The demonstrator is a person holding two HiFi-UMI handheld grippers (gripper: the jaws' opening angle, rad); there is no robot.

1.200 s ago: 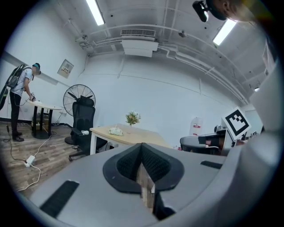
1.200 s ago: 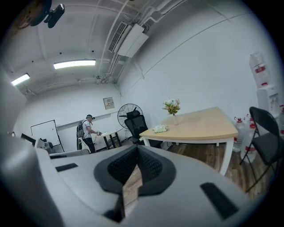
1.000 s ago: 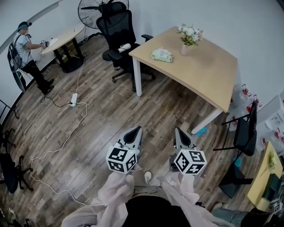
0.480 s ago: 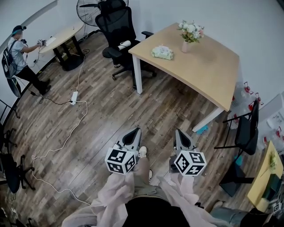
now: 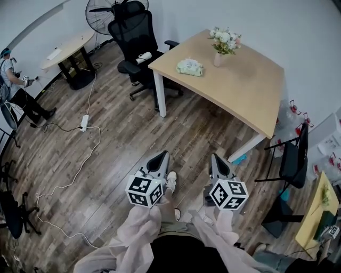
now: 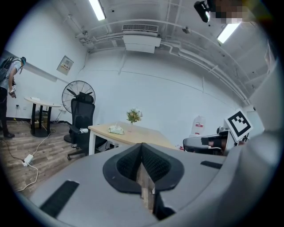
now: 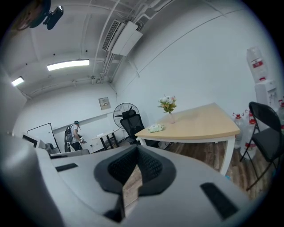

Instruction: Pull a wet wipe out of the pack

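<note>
The wet wipe pack [image 5: 189, 66] is a pale green packet lying near the left corner of the light wooden table [image 5: 250, 90], far ahead of me. It also shows small in the left gripper view as the pack [image 6: 116, 129] and in the right gripper view as the pack [image 7: 155, 128]. My left gripper [image 5: 162, 156] and right gripper [image 5: 214, 158] are side by side over the wooden floor, well short of the table. Both point level toward it. The jaws of the left gripper [image 6: 142, 145] and the right gripper [image 7: 137, 148] are shut with nothing in them.
A vase of flowers [image 5: 222, 42] stands on the table beyond the pack. A black office chair [image 5: 133, 40] and a fan [image 5: 106, 9] are left of the table. A cable with a power strip [image 5: 84, 121] lies on the floor. A person [image 5: 13, 85] stands far left. A folding chair [image 5: 294, 160] is right.
I have stepped toward the table: one shoe has come forward between the grippers and both grippers moved along. The table and the far person slid left in the view.
</note>
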